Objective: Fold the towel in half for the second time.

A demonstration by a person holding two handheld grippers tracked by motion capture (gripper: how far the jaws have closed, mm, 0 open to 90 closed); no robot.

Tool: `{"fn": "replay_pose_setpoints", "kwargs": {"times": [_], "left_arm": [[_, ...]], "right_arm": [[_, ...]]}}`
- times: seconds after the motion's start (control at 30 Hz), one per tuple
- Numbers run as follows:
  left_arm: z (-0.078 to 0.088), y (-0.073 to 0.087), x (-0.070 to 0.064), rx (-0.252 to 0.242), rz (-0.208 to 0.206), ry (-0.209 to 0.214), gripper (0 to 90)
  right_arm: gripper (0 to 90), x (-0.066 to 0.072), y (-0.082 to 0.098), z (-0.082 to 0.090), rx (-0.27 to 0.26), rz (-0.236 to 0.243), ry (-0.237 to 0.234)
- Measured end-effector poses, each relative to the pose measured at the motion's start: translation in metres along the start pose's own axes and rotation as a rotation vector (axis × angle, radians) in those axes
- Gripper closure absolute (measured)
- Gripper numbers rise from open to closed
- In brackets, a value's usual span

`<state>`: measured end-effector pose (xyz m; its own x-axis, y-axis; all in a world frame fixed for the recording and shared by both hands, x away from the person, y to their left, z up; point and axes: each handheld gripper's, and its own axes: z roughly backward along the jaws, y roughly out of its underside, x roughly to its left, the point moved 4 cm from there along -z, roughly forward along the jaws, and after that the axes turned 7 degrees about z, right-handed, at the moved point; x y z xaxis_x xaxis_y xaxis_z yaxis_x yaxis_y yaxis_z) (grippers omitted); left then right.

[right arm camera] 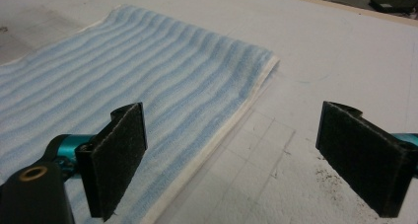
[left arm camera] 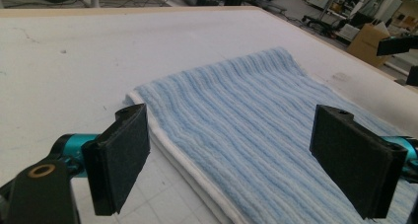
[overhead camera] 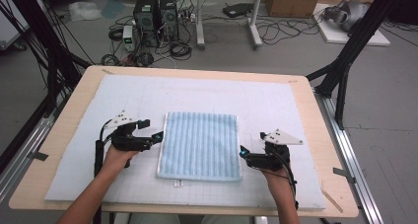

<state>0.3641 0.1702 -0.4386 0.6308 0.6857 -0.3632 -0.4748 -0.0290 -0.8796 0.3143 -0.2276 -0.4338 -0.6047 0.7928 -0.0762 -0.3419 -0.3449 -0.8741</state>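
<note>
A light blue striped towel lies folded flat in the middle of the white mat. My left gripper stands open at the towel's left edge, its jaws wide apart over the towel and its white border. At the towel's lower right edge my right gripper is open too, one jaw over the towel and the other over bare mat. Neither gripper holds anything.
The mat covers a wooden table. Black frame posts stand at both sides. Computer towers, cables and boxes sit on the floor beyond the far edge. A small white tag shows at the towel's near edge.
</note>
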Motion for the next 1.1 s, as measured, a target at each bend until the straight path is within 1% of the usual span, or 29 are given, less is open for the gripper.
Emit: {"fn": "replay_pose_setpoints", "kwargs": {"times": [0.03,0.17,0.27,0.3,0.33,0.4,0.43,0.5,0.53,0.6,0.63,0.67,0.7,0.77,0.83,0.87,0.9,0.93,1.0,1.1], "left_arm": [[-0.002,-0.002,0.001,0.008,0.003,0.002,16.2],[-0.009,-0.012,0.004,0.011,0.013,-0.015,16.2],[-0.015,-0.021,0.006,0.016,0.017,-0.019,16.0],[-0.016,-0.023,0.007,0.014,0.012,-0.02,16.0],[-0.018,-0.025,0.008,0.01,0.017,-0.019,16.0],[-0.024,-0.029,0.01,0.03,0.004,-0.033,16.0],[-0.027,-0.031,0.013,0.035,0.009,-0.044,16.0],[-0.033,-0.034,0.018,0.051,0.004,-0.069,16.8],[-0.037,-0.036,0.022,0.065,-0.002,-0.097,17.2],[-0.044,-0.037,0.027,0.078,-0.002,-0.126,19.2],[-0.048,-0.037,0.03,0.083,-0.005,-0.147,20.0],[-0.052,-0.036,0.033,0.088,0.002,-0.154,21.3],[-0.055,-0.035,0.036,0.107,0.003,-0.162,21.6],[-0.063,-0.032,0.041,0.134,0.004,-0.169,22.8],[-0.071,-0.03,0.045,0.16,-0.006,-0.173,25.3],[-0.074,-0.029,0.046,0.16,-0.008,-0.179,25.7],[-0.078,-0.029,0.048,0.17,0.005,-0.171,26.5],[-0.081,-0.028,0.049,0.177,0.01,-0.168,29.6],[-0.086,-0.025,0.052,0.181,0.004,-0.179,32.6],[-0.092,-0.017,0.056,0.221,0.001,-0.188,34.7]], "right_arm": [[11.3,0.0,0.0,0.0,0.001,0.001,0.001],[11.3,0.0,0.0,0.001,-0.001,0.008,-0.004],[11.3,0.001,0.0,0.0,-0.001,-0.004,-0.02],[11.3,0.002,0.0,0.0,0.001,-0.008,-0.026],[11.3,0.002,0.0,-0.001,0.001,-0.006,-0.027],[11.3,0.003,-0.001,-0.002,0.004,-0.009,-0.029],[11.3,0.003,-0.001,-0.003,0.004,-0.006,-0.033],[11.3,0.004,-0.001,-0.004,0.006,-0.003,-0.033],[11.3,0.004,-0.001,-0.004,0.008,-0.004,-0.035],[11.3,0.004,-0.001,-0.005,0.007,-0.002,-0.038],[11.3,0.004,0.0,-0.005,0.007,-0.003,-0.037],[11.3,0.004,0.0,-0.005,0.007,-0.004,-0.037],[11.3,0.004,0.0,-0.005,0.006,-0.006,-0.037],[11.3,0.004,0.0,-0.005,0.005,-0.007,-0.038],[11.3,0.004,0.0,-0.005,0.007,-0.007,-0.039],[11.3,0.005,0.0,-0.006,0.008,-0.01,-0.04],[11.3,0.005,0.001,-0.006,0.011,-0.009,-0.04],[11.3,0.005,0.001,-0.007,0.015,-0.011,-0.042],[11.3,0.006,0.001,-0.008,0.019,-0.011,-0.045],[11.3,0.006,0.002,-0.011,0.027,-0.009,-0.051]]}}
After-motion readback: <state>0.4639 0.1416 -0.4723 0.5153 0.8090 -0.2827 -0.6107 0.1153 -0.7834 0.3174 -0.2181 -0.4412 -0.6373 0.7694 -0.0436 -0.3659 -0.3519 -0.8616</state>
